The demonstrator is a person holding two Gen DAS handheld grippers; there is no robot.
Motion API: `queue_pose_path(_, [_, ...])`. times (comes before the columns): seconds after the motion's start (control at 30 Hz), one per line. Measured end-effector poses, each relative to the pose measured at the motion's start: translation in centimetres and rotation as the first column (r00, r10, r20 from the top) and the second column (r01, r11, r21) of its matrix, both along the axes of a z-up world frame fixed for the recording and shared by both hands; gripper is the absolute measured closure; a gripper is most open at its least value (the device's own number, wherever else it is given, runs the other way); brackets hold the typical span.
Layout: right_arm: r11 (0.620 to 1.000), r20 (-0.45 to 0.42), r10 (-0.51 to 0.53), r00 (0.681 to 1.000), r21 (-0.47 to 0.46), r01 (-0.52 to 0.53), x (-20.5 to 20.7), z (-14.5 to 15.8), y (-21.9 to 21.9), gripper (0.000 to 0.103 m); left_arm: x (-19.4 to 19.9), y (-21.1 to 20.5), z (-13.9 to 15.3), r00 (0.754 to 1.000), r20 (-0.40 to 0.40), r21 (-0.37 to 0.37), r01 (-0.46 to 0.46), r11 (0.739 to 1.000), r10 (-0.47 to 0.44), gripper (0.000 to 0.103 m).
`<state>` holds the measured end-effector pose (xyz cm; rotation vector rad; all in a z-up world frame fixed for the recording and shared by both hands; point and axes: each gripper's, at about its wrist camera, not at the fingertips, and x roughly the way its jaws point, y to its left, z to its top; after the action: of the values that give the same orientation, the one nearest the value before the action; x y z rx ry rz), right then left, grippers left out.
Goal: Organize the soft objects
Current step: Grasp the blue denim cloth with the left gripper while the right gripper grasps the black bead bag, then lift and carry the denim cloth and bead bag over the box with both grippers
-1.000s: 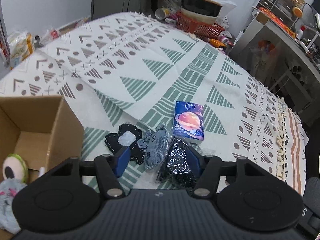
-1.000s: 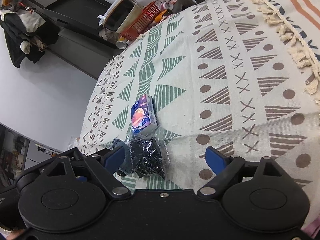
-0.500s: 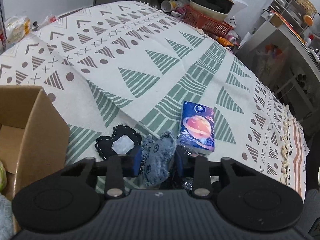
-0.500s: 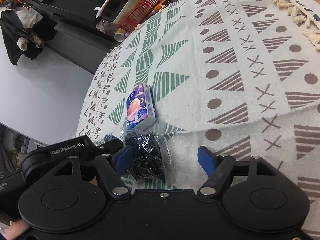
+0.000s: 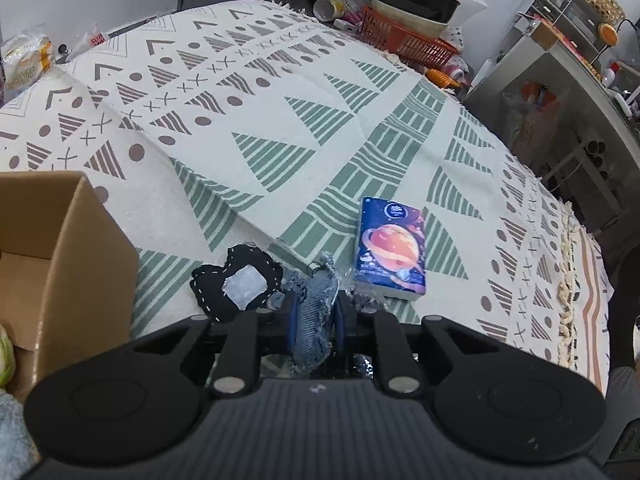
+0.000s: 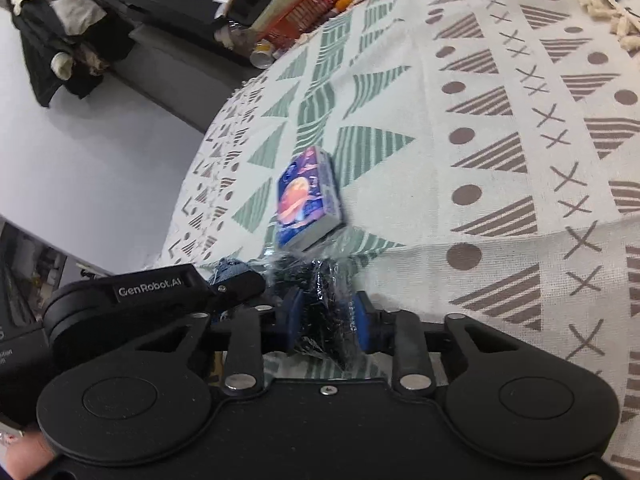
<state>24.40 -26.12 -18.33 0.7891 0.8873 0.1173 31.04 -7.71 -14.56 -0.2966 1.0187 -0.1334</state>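
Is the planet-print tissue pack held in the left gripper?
No. The left gripper is shut on the denim piece; the tissue pack lies free on the cloth.

Frayed blue denim pouch (image 5: pixel 314 316) sitting pinched between blue pads. Black glittery item in clear plastic wrap (image 6: pixel 325 312) sitting squeezed likewise. Black stitched fabric patch with pale centre (image 5: pixel 232 284) lying flat beside. Blue planet-print tissue pack (image 5: pixel 391 254) lying flat nearby.

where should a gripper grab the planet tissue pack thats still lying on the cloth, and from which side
Grip the tissue pack across its two long side edges, coming down from above. It lies flat, face up, on the patterned cloth, so only the narrow width suits the jaws. Its near short end crowds the plastic-wrapped black bundle, so grip nearer the far end.
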Motion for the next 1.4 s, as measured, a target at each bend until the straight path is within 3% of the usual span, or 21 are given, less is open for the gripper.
queue_pose_path(0.33, [0.999,0.033,-0.031,0.999,-0.038,0.032,-2.1,2.9,-1.2,0.086,-2.9,0.1,3.3,0.998,0.057,0.014,-0.008,1.000,0.007,0.086])
queue_pose_path(0.93, [0.999,0.181,-0.024,0.983,-0.034,0.031,-5.5,9.8,-2.4,0.087,-8.2,1.1,9.7,0.984,0.168,0.025,-0.064,0.998,0.059,0.086])
queue_pose_path(1.4, [0.996,0.262,0.038,0.964,-0.087,-0.015,-7.6,13.6,-0.3,0.087,-10.7,4.0,13.1,0.971,0.222,0.016,-0.095,0.995,0.089,0.086])
